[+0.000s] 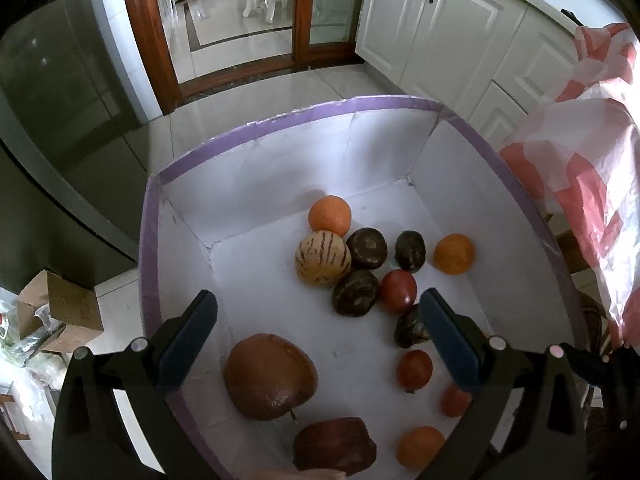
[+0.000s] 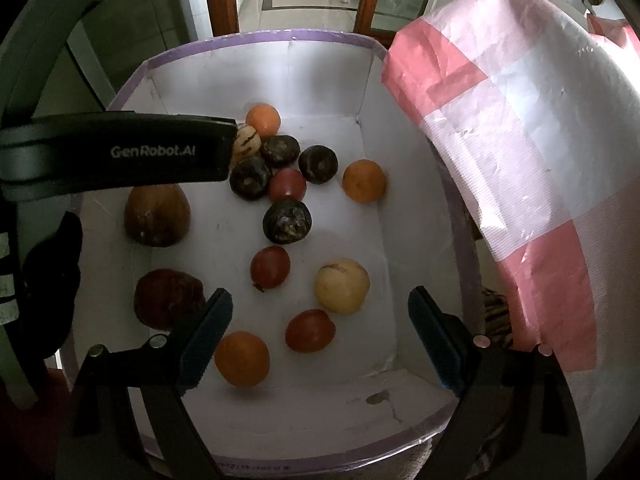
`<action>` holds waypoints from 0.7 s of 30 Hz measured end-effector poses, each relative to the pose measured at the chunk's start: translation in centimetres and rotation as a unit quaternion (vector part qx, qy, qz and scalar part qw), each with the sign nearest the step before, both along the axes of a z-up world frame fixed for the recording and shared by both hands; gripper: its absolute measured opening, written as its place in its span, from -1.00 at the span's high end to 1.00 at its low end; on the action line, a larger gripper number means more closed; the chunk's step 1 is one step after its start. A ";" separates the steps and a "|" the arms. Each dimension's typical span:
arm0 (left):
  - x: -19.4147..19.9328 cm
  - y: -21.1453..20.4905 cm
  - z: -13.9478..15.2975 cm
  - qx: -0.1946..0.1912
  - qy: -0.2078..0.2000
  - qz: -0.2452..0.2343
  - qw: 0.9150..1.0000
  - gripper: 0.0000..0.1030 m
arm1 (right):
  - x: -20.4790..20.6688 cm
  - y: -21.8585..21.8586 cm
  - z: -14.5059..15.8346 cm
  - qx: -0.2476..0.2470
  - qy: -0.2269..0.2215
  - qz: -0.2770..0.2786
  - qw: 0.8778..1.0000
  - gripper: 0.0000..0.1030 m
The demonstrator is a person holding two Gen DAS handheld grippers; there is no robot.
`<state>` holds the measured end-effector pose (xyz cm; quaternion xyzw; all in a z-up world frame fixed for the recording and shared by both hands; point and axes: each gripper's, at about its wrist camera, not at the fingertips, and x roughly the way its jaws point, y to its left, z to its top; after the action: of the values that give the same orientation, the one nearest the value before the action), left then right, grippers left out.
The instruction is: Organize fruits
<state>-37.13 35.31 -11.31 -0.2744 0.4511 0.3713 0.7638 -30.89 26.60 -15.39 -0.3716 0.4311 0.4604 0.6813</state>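
Note:
A white box with a purple rim (image 1: 256, 128) (image 2: 256, 36) holds several fruits. In the left wrist view I see a striped melon (image 1: 322, 258), oranges (image 1: 329, 216) (image 1: 454, 253), dark round fruits (image 1: 355, 293), red tomatoes (image 1: 398, 290) and a big brown fruit (image 1: 270, 376). My left gripper (image 1: 318, 302) hangs open above the box floor, nothing between its fingers. In the right wrist view my right gripper (image 2: 320, 300) is open over a red tomato (image 2: 310, 330), a pale yellow fruit (image 2: 341, 286) and an orange (image 2: 241, 358). The left gripper's body (image 2: 120, 152) crosses the box's left side.
A pink and white checked plastic sheet (image 2: 520, 140) (image 1: 592, 160) lies to the right of the box. White cabinets (image 1: 440, 28) and a wooden door frame (image 1: 148, 40) stand beyond. Cardboard boxes (image 1: 60, 312) sit on the floor at left.

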 end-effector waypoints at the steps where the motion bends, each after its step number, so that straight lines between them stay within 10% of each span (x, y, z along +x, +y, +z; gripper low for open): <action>1: 0.0 0.0 0.0 0.000 0.000 0.000 1.000 -0.96 | 0.0 0.0 0.0 0.000 0.000 0.000 1.000 -0.68; 21: 0.2 -0.1 -0.2 -0.001 0.000 -0.001 1.000 -0.96 | -0.1 -0.5 -0.3 -0.005 0.003 0.000 1.000 -0.68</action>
<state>-36.94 35.22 -11.49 -0.2746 0.4513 0.3704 0.7640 -30.98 26.14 -15.74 -0.3739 0.4356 0.4592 0.6779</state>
